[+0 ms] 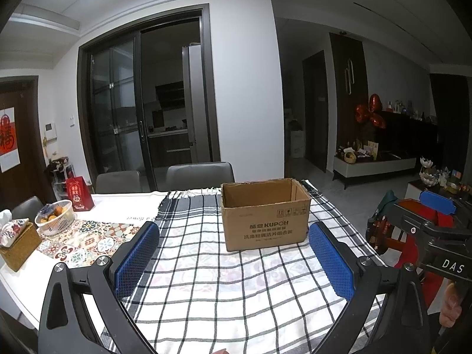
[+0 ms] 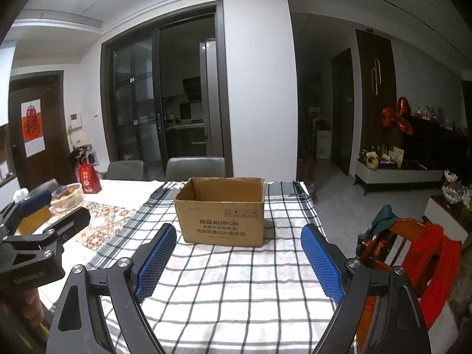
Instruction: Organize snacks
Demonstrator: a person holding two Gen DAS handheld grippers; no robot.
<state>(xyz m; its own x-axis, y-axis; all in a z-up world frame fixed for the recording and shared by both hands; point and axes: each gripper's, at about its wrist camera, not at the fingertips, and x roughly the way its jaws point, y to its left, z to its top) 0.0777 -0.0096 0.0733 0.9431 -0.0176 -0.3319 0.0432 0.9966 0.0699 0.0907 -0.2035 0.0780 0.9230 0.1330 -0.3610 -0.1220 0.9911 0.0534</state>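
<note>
An open brown cardboard box (image 1: 264, 221) stands on the checked cloth (image 1: 206, 280) at the far side of the table; it also shows in the right wrist view (image 2: 222, 214). Its inside looks empty from here. My left gripper (image 1: 234, 262) is open and empty, held above the cloth in front of the box. My right gripper (image 2: 237, 262) is open and empty too, at about the same distance from the box. Each gripper shows at the edge of the other's view. No snacks are in sight.
A white basket of fruit (image 1: 54, 216), a red gift bag (image 1: 79, 193) and a woven tissue box (image 1: 17, 243) stand at the table's left. Two grey chairs (image 1: 199, 174) are behind the table. A wooden chair with red cloth (image 2: 413, 253) is at the right.
</note>
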